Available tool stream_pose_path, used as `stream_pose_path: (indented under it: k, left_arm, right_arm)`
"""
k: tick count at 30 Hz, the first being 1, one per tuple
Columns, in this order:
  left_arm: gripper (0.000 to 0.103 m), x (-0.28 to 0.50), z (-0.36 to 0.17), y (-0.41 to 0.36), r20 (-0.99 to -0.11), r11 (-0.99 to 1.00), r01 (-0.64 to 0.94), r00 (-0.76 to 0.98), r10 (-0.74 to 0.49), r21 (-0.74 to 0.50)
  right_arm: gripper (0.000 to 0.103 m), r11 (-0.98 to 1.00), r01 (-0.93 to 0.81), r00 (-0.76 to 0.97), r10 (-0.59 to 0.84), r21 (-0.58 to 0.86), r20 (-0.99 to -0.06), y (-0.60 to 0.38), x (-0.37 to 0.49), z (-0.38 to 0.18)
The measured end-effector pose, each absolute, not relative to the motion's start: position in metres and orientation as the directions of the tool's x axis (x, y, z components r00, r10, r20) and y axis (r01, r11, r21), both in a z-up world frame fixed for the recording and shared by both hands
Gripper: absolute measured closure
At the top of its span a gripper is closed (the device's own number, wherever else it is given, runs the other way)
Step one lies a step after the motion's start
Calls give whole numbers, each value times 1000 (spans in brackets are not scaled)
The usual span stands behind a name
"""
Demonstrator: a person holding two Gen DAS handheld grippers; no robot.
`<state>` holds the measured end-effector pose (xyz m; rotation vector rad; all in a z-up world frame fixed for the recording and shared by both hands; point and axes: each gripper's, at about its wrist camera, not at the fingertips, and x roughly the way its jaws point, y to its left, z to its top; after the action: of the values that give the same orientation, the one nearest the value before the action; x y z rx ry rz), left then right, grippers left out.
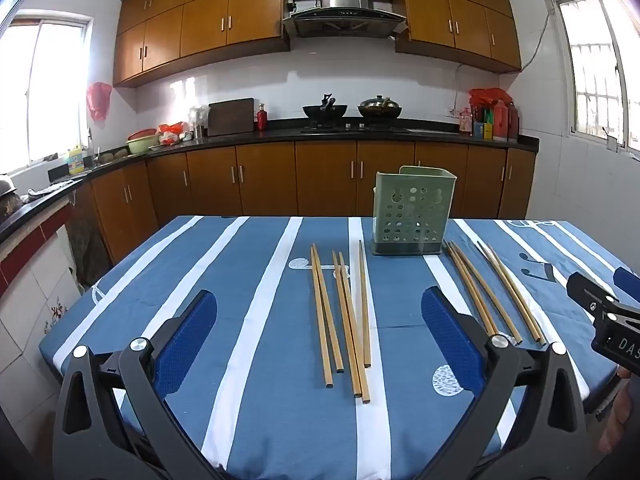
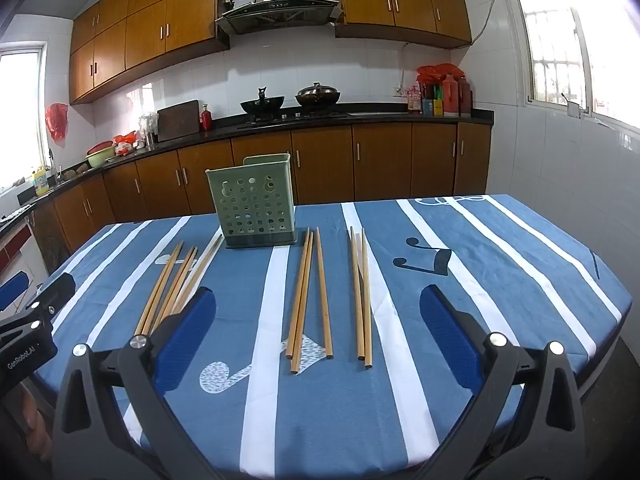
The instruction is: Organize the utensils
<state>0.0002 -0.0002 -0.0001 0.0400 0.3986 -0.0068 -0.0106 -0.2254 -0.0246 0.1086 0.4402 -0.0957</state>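
Chopsticks (image 1: 340, 316), slim tan wood, lie loose beside perforated green holder (image 1: 412, 212)

- The room was bright with daylight.
- Light came in from a window (image 1: 44, 92) on the left and a window (image 2: 560, 36) on the right. Both looked washed out and almost white.
- The white wall tiles (image 1: 240, 88) had shiny spots of glare.
- The striped tablecloth (image 2: 500, 280) was lit evenly, with only faint shadows.
- The pictures bulged like a fish's eye. The cabinets (image 1: 200, 20) curved, and the corners were dark.
- The middle looked sharp. The edges looked a bit soft.
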Motion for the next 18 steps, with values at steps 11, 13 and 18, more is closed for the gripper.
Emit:
stream_pose_path:
  k: [11, 13, 18]
  left_arm:
    - [2, 0, 0, 0, -386, 999, 14, 922, 3, 40]
    - [2, 0, 0, 0, -386, 999, 16, 922, 1, 40]
    - [2, 0, 0, 0, -387, 999, 14, 922, 2, 40]
  right_arm:
    - [4, 990, 116, 901, -68, 85, -429, -225, -10, -25]
    - [4, 990, 116, 901, -69, 85, -429, -226, -10, -25]
    - [4, 990, 116, 901, -68, 85, -429, -226, -10, -25]
